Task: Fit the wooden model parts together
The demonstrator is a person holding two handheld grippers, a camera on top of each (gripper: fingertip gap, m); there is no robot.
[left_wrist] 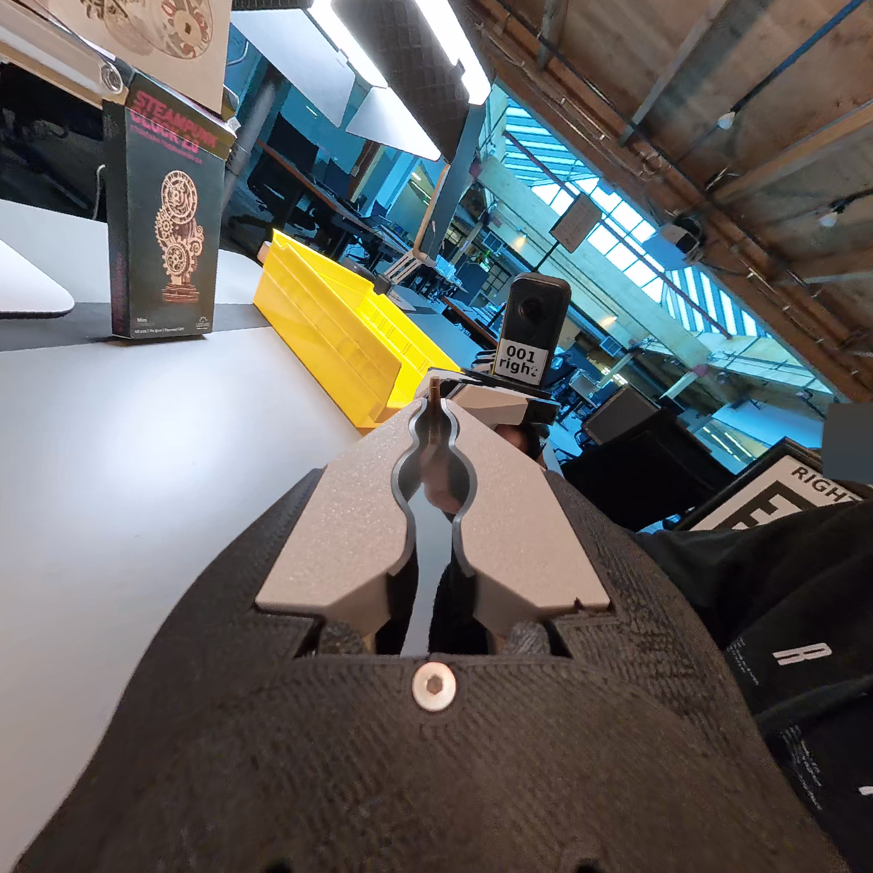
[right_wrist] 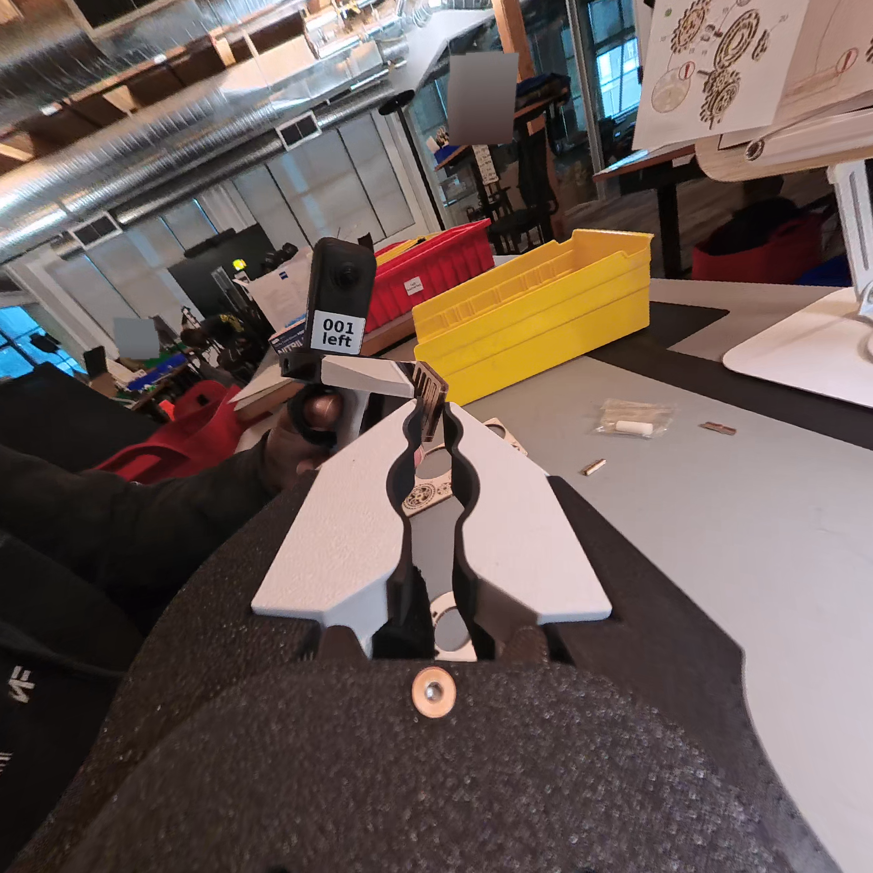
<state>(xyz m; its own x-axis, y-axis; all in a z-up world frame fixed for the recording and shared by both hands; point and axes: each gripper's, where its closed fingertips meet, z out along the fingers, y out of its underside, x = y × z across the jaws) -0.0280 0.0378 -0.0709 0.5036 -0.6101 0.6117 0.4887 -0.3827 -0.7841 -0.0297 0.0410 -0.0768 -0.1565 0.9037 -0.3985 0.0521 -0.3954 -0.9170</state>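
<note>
Wooden slotted piece (right_wrist: 430, 406) sits mid-frame, pinched edge-on by my left gripper (left_wrist: 433, 415) and right gripper (right_wrist: 431, 418), both nearly closed. I'd keep both square, pressing gently so nothing snaps.

open workshop, exposed ducts (right_wrist: 141, 156), storage bins (right_wrist: 534, 312)

yellow bin (right_wrist: 534, 326), red crate (right_wrist: 439, 264), grey table (right_wrist: 708, 543), black box (left_wrist: 163, 212) with gear pattern

Bin (right_wrist: 534, 326) on table (right_wrist: 708, 543) behind plastic bag (right_wrist: 633, 423), box (left_wrist: 163, 236) left of bin
</note>
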